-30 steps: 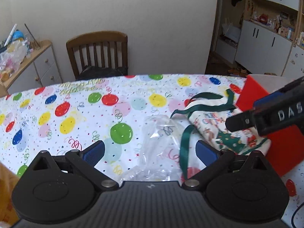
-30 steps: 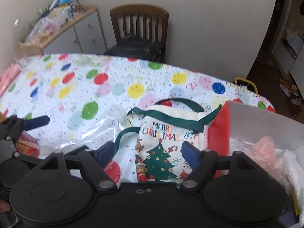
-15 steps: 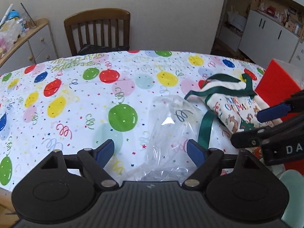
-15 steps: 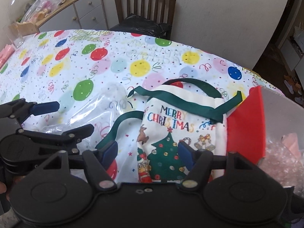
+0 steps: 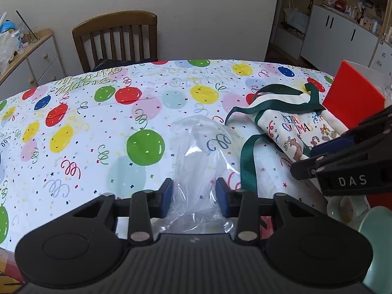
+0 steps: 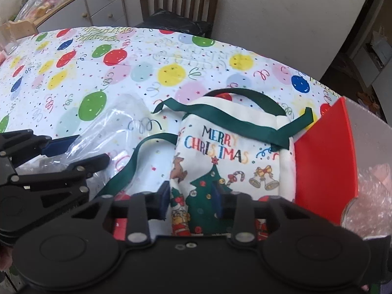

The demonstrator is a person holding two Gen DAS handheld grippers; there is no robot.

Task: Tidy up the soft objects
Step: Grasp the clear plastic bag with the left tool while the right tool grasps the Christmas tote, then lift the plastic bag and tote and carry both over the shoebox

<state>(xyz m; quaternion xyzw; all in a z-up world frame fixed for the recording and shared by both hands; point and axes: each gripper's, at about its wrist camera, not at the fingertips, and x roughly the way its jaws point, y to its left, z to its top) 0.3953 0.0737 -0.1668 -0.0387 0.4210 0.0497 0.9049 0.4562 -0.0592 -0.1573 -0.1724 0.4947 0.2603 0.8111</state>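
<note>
Two soft things lie side by side on the balloon tablecloth (image 5: 103, 122): clear plastic bag (image 5: 203, 152) pinched by the just-closing left gripper (image 5: 194, 192); Christmas apron (image 6: 230, 152) gripped by the closing right gripper (image 6: 191, 197), its lower edge hidden.

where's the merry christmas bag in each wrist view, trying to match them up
Left wrist view: the Merry Christmas bag lies at the right, past the clear plastic bag, with the right gripper reaching in over its near end.
Right wrist view: the bag lies at the centre, and its near edge sits between the gripper's blue pads.
Shared landmark: the red box directly beside the bag.
</note>
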